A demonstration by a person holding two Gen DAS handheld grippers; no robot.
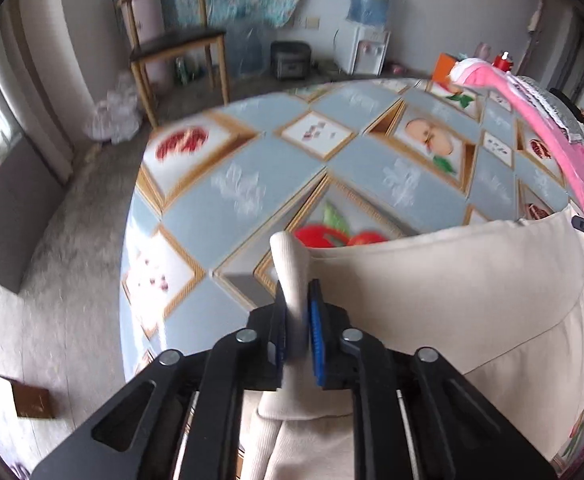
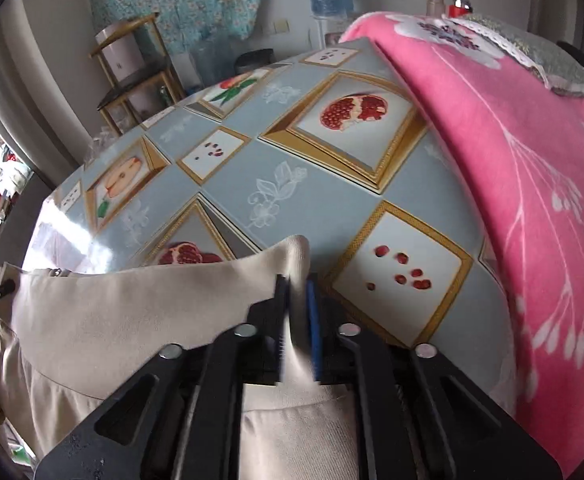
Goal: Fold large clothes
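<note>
- Left gripper (image 1: 297, 312): jaws narrow, closed on a corner of the beige garment (image 1: 452, 292).
- Right gripper (image 2: 298, 304): same, opposite corner.
- Garment edge spans between both, over the counter (image 2: 332, 184), hanging toward the person.

Cream ribbed garment (image 1: 452, 300), its upper edge stretching taut between both tongs, a bunched corner poking up through each pair; the rest is draping down over the patterned worktop (image 2: 292, 168) edge.

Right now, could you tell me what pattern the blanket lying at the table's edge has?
Bright pink blanket with white floral sprigs; clearest in the right wrist view.
</note>
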